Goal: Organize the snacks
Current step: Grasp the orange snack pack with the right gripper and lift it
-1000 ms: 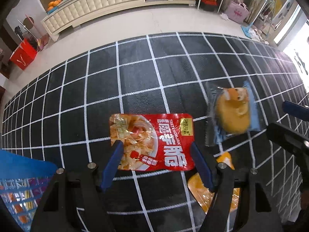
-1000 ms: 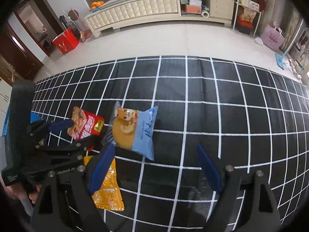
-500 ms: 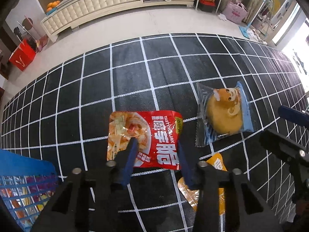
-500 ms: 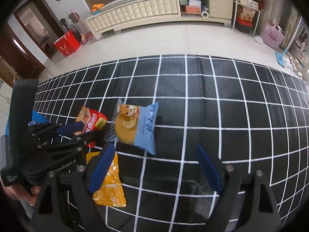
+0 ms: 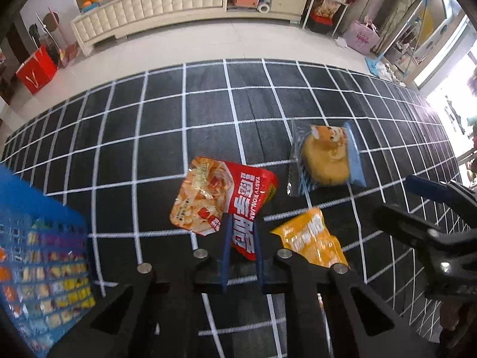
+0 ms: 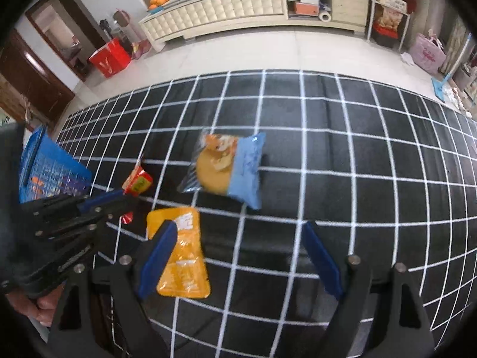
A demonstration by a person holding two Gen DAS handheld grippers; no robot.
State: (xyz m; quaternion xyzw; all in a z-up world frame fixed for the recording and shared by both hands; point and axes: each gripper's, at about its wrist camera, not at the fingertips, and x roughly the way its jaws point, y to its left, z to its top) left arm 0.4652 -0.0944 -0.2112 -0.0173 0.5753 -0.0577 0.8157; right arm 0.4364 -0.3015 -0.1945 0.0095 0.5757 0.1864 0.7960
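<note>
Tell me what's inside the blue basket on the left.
Through the mesh of the blue basket, colourful snack packets show, mostly yellow and orange. Which snacks they are, and anything lower down, can't be made out.

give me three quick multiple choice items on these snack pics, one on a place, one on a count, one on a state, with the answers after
1. Where is the blue basket relative to the red packet in the left wrist view?
A. to its left
B. to its right
C. beyond it

2. How many snack packets are outside the basket?
A. two
B. three
C. five

3. What are the left tongs doing?
A. standing wide open
B. pinching the red packet
C. holding the yellow packet

Answers:
1 A, the basket fills the lower left corner.
2 B, red, yellow and the blue bun packet.
3 B, both pads press the red packet's edge, just closed on it.
</note>
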